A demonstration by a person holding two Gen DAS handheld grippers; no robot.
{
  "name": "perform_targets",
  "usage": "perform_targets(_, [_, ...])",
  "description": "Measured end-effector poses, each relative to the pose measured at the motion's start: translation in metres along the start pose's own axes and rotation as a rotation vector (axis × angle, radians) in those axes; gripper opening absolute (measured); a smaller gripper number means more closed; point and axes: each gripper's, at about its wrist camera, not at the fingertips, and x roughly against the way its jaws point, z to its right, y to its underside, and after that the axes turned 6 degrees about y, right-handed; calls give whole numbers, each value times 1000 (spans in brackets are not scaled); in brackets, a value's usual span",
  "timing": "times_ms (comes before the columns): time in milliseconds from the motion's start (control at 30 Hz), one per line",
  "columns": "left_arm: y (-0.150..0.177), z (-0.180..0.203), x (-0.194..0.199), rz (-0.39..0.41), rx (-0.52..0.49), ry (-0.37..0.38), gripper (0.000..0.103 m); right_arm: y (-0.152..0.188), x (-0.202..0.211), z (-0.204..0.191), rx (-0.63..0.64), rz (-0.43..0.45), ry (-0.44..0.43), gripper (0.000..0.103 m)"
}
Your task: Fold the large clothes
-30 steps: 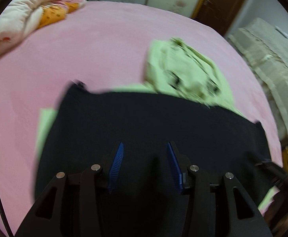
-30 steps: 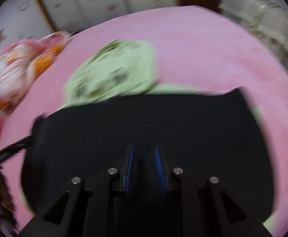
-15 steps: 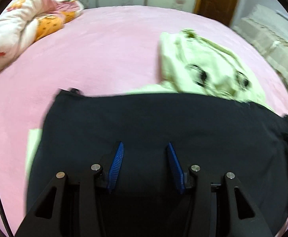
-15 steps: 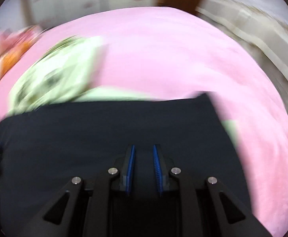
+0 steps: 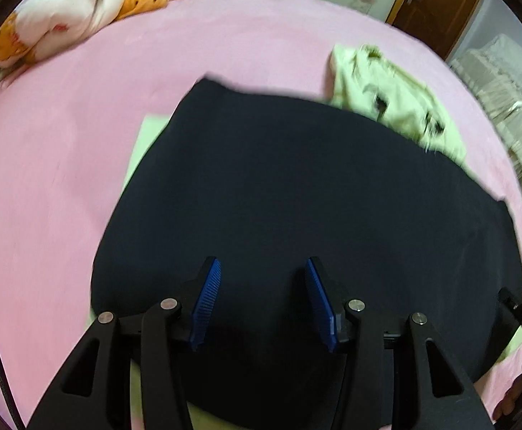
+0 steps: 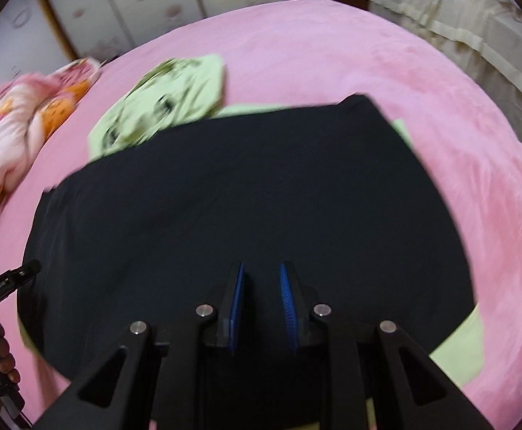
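1. Your left gripper (image 5: 262,263) hangs steeply over the near part of the navy garment (image 5: 297,179), its blue pads well apart. Only flat dark cloth shows through the gap, and nothing is pinched.
2. Your right gripper (image 6: 261,266) points down at the same garment with a narrow gap between its pads. The jaws have just eased open a little. No fold of cloth is seen between them, though dark fabric against black fingers makes this hard to read.
3. At the left edge of the right wrist view, the fingers of your left hand (image 6: 4,358) wrap the handle of the other tool, beside the garment's edge.
4. The navy garment lies spread flat across the pink bed (image 5: 81,143) and fills the middle of both views. Its far corners are squared off.
5. A pale green cloth (image 6: 465,344) lies under it, with strips showing past the near and side edges.
6. Just beyond the garment's far edge lies a light green printed garment (image 5: 393,100), rumpled and touching or slightly overlapping the navy one.
7. A bundled floral quilt (image 5: 67,10) sits at the far corner of the bed, well apart from the clothes.
8. Flowered wardrobe doors (image 6: 153,3), a brown door (image 5: 436,3) and cloth-covered furniture (image 6: 458,25) stand behind the bed.
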Motion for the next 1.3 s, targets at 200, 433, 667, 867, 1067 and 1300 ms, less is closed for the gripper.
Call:
perform_targets(200, [33,-15,6,19,-95,-71,48,24,-12,32,18,-21,105,21])
perform_targets(433, [25,-26,2,11,-84,-96,48,28,-8,78,4,-26,155,10])
perform_targets(667, [10,-19,12,-48,19,-92,60,17,5,74,-88,-67,125,14])
perform_targets(867, [1,-13,25,-86,36,-82,68,4,19,55,-71,-68,64,14])
perform_targets(1067, [-17,1,30,-100,3,-88,70,-4,27,31,-29,-62,7,14])
perform_targets(1300, [-58,16,34,-107,-104,-84,71,-43,30,8,59,-39,5,14])
